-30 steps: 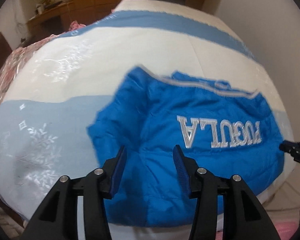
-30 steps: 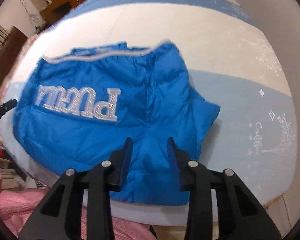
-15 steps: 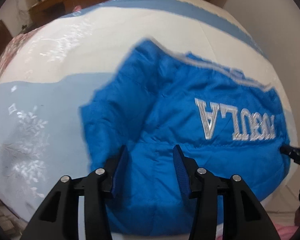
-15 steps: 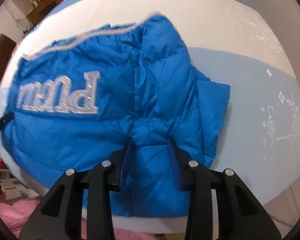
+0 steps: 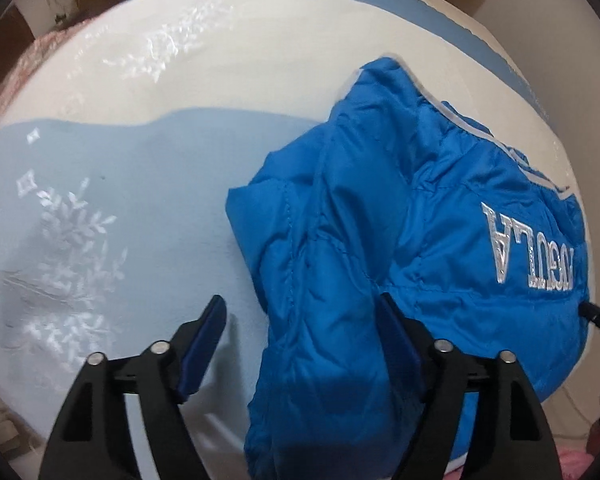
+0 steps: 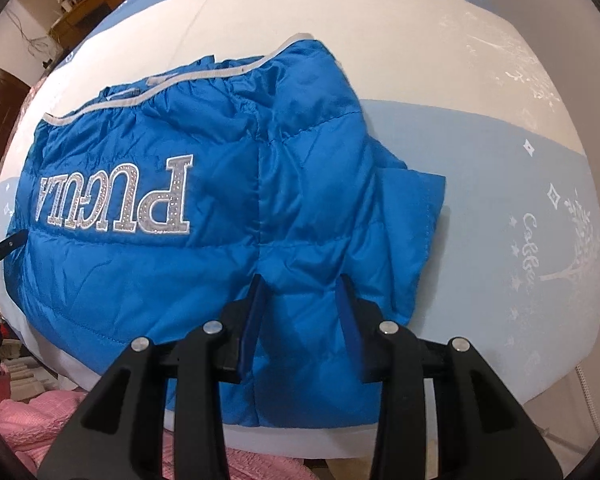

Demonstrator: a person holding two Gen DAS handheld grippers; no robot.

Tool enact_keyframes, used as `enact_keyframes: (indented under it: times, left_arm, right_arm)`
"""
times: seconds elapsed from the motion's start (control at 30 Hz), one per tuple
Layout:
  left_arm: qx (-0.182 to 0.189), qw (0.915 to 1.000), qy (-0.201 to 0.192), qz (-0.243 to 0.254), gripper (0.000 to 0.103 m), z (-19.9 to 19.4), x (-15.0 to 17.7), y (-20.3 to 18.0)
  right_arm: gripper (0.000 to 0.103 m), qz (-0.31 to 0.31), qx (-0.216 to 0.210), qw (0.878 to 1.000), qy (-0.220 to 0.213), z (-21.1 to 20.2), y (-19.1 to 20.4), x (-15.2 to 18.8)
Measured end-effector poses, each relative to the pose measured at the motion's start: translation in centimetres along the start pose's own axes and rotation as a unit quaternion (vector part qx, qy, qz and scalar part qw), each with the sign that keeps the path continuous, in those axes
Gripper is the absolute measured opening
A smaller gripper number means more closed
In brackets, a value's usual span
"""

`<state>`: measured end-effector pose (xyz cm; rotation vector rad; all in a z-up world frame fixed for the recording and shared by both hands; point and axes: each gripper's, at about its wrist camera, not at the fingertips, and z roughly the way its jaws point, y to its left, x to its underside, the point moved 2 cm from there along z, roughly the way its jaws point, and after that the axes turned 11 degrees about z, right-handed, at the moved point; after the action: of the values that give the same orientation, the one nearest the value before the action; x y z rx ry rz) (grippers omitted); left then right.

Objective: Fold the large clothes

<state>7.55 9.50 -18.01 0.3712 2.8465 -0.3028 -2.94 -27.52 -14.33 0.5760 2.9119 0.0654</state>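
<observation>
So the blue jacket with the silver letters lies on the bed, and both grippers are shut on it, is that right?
Not quite. In both wrist views the blue jacket lies on the bed, but the left gripper and right gripper are open, fingers apart around the fabric.

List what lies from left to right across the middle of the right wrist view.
Tip of the left gripper → silver lettering on the blue jacket → folded sleeve edge → pale blue bedsheet → white tree print.
</observation>
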Motion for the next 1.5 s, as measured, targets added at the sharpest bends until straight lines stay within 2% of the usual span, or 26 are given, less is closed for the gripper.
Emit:
enact_keyframes:
  times: [0.1,0.13,0.17,0.2,0.27,0.47,0.57,0.83,0.97,1.1,1.33,1.5]
  left_arm:
    - [0.044,0.9987,0.001,-0.025,0.077,0.4,0.1,1.0]
    - [0.056,0.998,0.0,-0.03,0.068,0.4,0.1,1.2]
    - [0.081,0.9962,-0.005,-0.033,0.05,0.4,0.1,1.2]
    - [0.104,0.9939,-0.008,-0.036,0.045,0.3,0.1,1.1]
    - [0.106,0.9938,-0.012,-0.033,0.034,0.0,0.1,1.1]
    - [0.095,0.995,-0.024,-0.019,0.021,-2.1,-0.1,-0.2]
    - [0.098,0.9945,-0.038,-0.003,0.02,-4.4,-0.1,-1.1]
    - [0.098,0.9933,-0.053,0.032,0.02,-9.5,-1.6,-4.8]
    - [0.095,0.9919,-0.06,0.059,0.02,-11.4,-2.9,-8.8]
    - [0.108,0.9878,-0.069,0.088,0.02,-12.8,-3.8,-13.1]
    - [0.11,0.9824,-0.058,0.14,0.022,-11.6,-4.7,-19.9]
    - [0.121,0.9785,-0.034,0.163,0.025,-8.6,-5.3,-23.4]
  right_arm:
    - [0.036,0.001,0.002,1.0,0.003,0.5,0.0,-0.1]
    - [0.036,0.003,0.002,1.0,0.005,0.7,0.0,-0.1]
    - [0.036,0.004,0.002,1.0,0.006,1.0,0.0,-0.3]
    - [0.035,0.008,0.002,1.0,0.009,1.2,-0.1,-0.4]
    - [0.035,0.01,0.004,1.0,0.011,1.7,-0.2,-0.6]
    - [0.035,0.013,0.013,1.0,0.013,2.8,0.0,-1.0]
    - [0.034,0.024,0.006,1.0,0.016,2.3,-0.2,-1.4]
    - [0.035,0.029,-0.005,0.999,-0.015,-2.7,-0.8,-2.3]
    - [0.036,0.016,0.013,0.999,-0.028,-4.9,-0.6,-2.1]
    - [0.036,0.01,0.012,0.999,-0.034,-6.2,-0.3,-1.4]
    - [0.036,0.013,0.009,0.999,-0.035,-6.9,-1.7,-1.3]
    - [0.036,0.016,0.009,0.999,-0.031,-6.7,-2.8,-1.5]
